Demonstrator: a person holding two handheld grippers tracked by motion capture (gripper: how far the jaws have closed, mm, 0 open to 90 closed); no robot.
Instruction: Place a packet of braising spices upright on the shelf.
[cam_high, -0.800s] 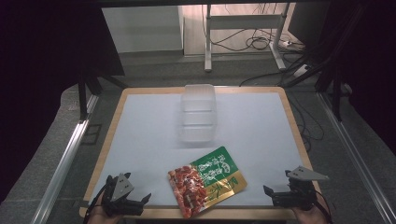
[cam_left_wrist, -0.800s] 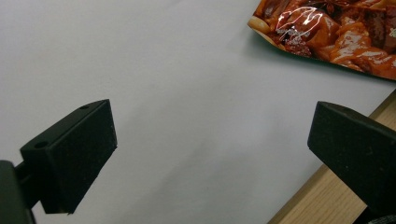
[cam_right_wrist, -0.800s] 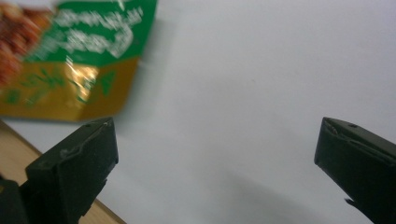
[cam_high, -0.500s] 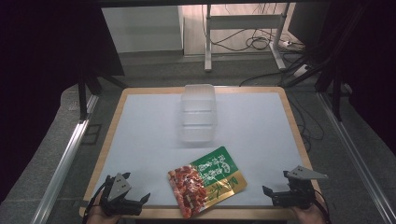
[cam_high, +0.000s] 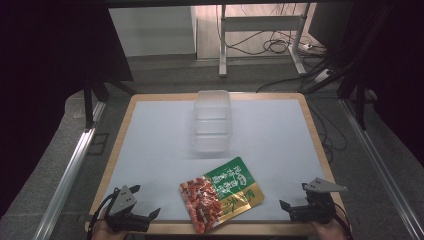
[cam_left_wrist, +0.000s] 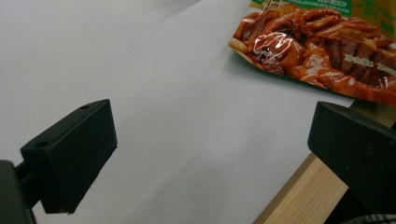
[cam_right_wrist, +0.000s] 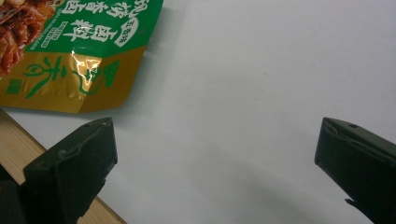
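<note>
A flat snack pouch (cam_high: 220, 194), green and gold with a red food picture, lies near the front edge of the white table top (cam_high: 160, 135). A clear plastic box (cam_high: 212, 120) stands farther back at the middle. My left gripper (cam_high: 152, 216) rests at the front left corner, open, with nothing between its jaws; the left gripper view has the pouch (cam_left_wrist: 322, 46) ahead to the right. My right gripper (cam_high: 286, 206) sits at the front right corner, open and empty, pointing left toward the pouch (cam_right_wrist: 70, 51).
A wooden rim (cam_high: 310, 125) borders the table. Metal rails (cam_high: 70, 170) run along both sides. Cables (cam_high: 280, 47) and a stand's legs lie on the floor beyond the far edge.
</note>
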